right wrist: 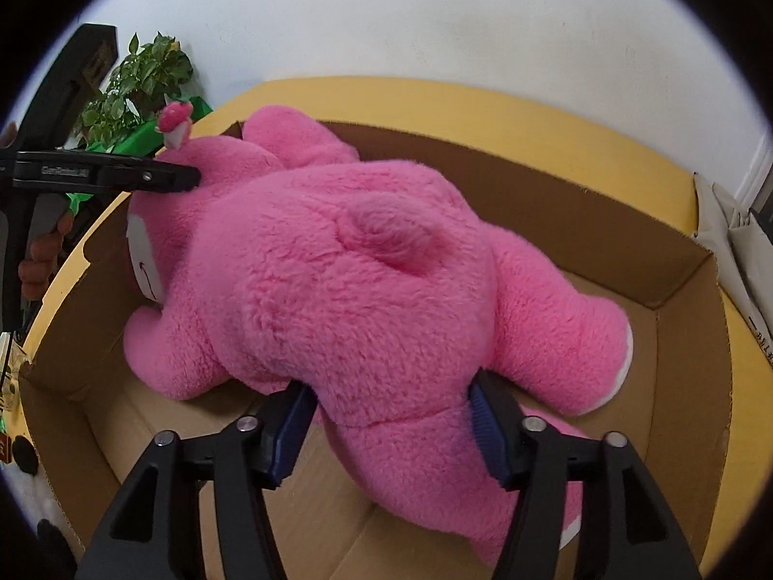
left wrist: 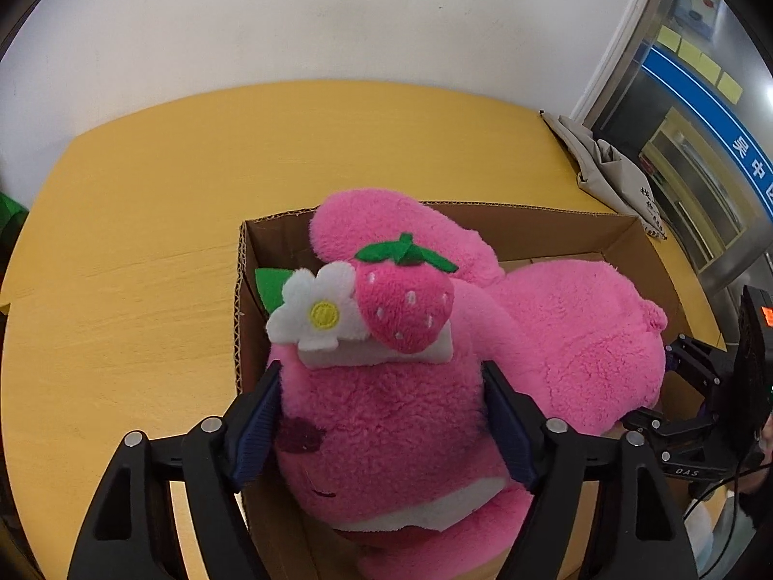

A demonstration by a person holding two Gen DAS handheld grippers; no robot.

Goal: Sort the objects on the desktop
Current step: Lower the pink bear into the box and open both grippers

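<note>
A large pink plush bear (left wrist: pixel 386 425) with a strawberry and white flower on its head lies in an open cardboard box (left wrist: pixel 251 261) on the yellow table (left wrist: pixel 145 251). My left gripper (left wrist: pixel 381 415) is shut on the bear's head. In the right wrist view the bear (right wrist: pixel 348 270) lies face down across the box (right wrist: pixel 686 280). My right gripper (right wrist: pixel 391 415) is shut on its leg, near the rump. The left gripper shows there at the head (right wrist: pixel 183 176), and the right gripper shows at the right edge of the left view (left wrist: pixel 686 386).
A beige cloth bag (left wrist: pixel 613 174) lies at the table's far right corner, next to a glass door. A green potted plant (right wrist: pixel 135 82) stands off the table's left end. A white wall runs behind the table.
</note>
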